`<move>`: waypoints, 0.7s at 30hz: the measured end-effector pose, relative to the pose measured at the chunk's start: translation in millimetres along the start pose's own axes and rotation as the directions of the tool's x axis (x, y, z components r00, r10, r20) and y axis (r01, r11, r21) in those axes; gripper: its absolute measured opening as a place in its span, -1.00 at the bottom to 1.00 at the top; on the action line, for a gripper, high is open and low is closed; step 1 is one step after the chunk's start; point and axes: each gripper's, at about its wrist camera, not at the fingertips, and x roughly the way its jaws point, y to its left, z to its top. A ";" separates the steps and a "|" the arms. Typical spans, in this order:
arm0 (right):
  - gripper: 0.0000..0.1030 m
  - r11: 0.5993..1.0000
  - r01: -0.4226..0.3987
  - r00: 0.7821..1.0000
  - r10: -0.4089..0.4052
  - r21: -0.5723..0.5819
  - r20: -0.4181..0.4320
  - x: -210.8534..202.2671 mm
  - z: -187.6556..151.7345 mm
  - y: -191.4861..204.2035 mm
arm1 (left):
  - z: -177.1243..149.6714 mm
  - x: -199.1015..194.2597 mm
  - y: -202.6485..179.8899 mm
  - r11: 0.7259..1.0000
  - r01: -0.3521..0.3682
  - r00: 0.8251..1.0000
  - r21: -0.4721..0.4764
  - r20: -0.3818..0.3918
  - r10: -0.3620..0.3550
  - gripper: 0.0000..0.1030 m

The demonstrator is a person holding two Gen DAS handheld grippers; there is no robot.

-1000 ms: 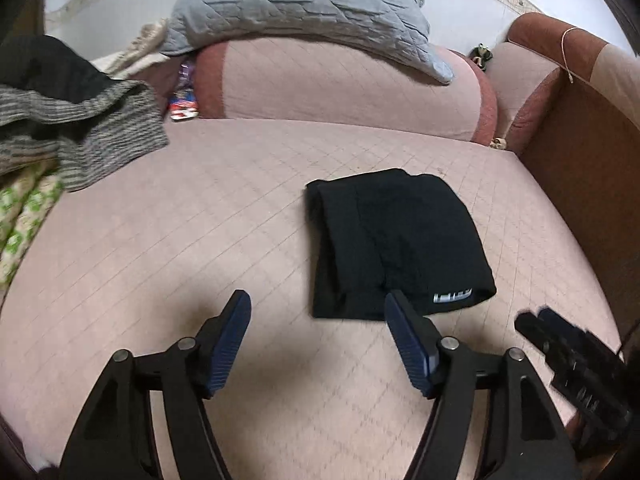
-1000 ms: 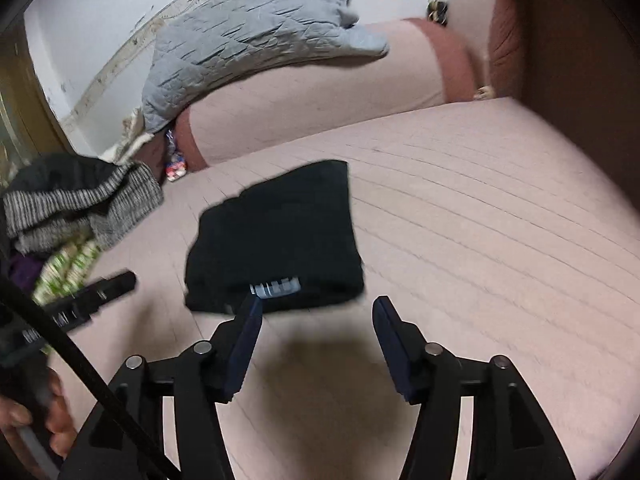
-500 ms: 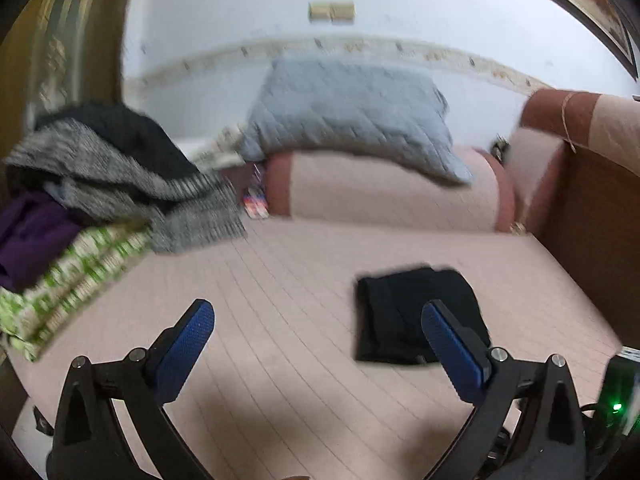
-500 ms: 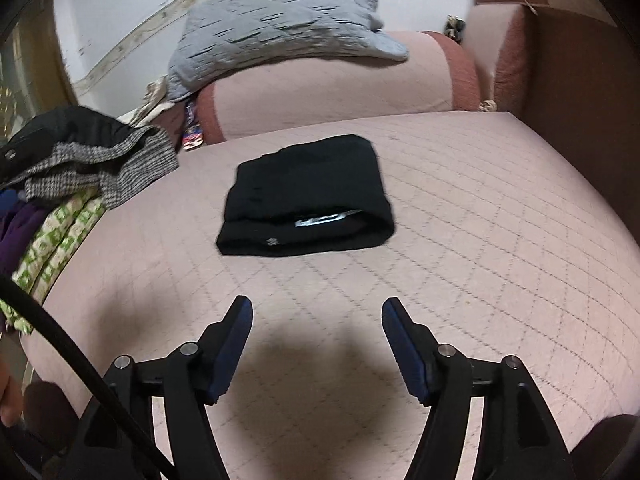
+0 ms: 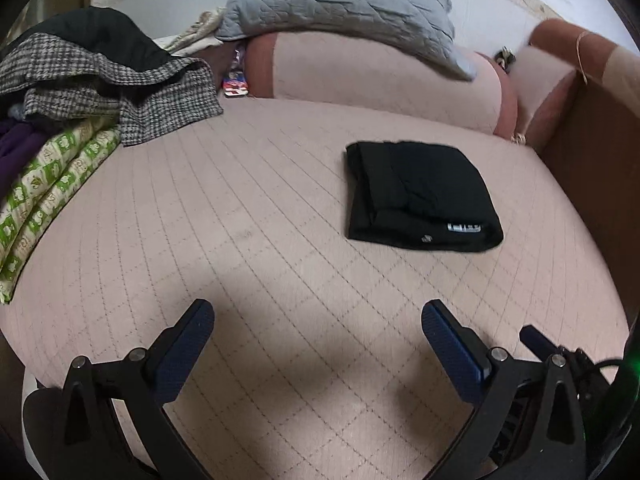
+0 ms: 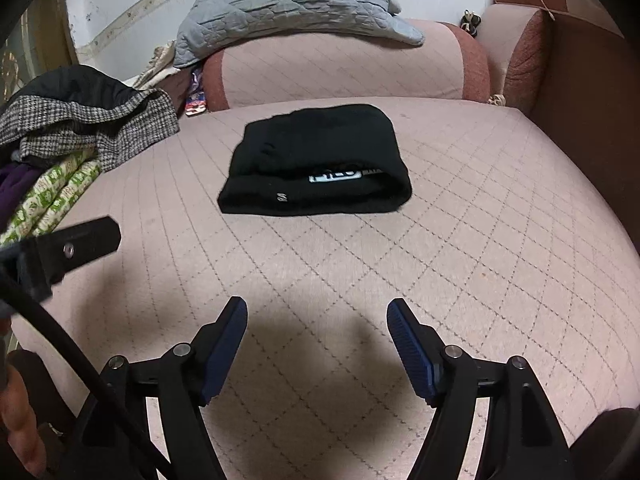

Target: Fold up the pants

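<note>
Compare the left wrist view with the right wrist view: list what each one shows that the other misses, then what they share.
Only the left wrist view shows the left gripper head-on, open, with a green light at its right edge.

Only the right wrist view shows the right gripper head-on, open, one black finger of the other gripper at its left edge, and the white label tucked in the fold, facing the camera.

Both show the folded black pants on the pink quilted bed, the grey quilt on the bolster, and the clothes pile.
</note>
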 end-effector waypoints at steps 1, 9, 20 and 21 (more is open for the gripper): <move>0.50 1.000 0.002 1.000 -0.002 0.005 -0.004 0.7 0.0 -1.3 | -1.9 0.9 -2.3 1.000 0.003 1.000 0.010 -0.004 -0.003 1.00; 0.52 0.999 0.035 0.999 -0.035 0.030 -0.010 3.4 -1.8 -8.5 | -10.2 6.4 -16.9 0.997 0.028 0.999 0.071 -0.037 -0.025 1.00; 0.53 0.999 0.045 0.999 -0.044 0.024 -0.025 9.8 -3.6 -9.3 | -15.8 17.7 -20.0 0.995 0.072 0.994 0.069 -0.092 -0.066 1.00; 0.54 0.999 0.046 0.999 -0.046 0.023 -0.026 10.2 -3.6 -9.2 | -16.2 19.1 -19.3 0.995 0.078 0.992 0.063 -0.099 -0.072 1.00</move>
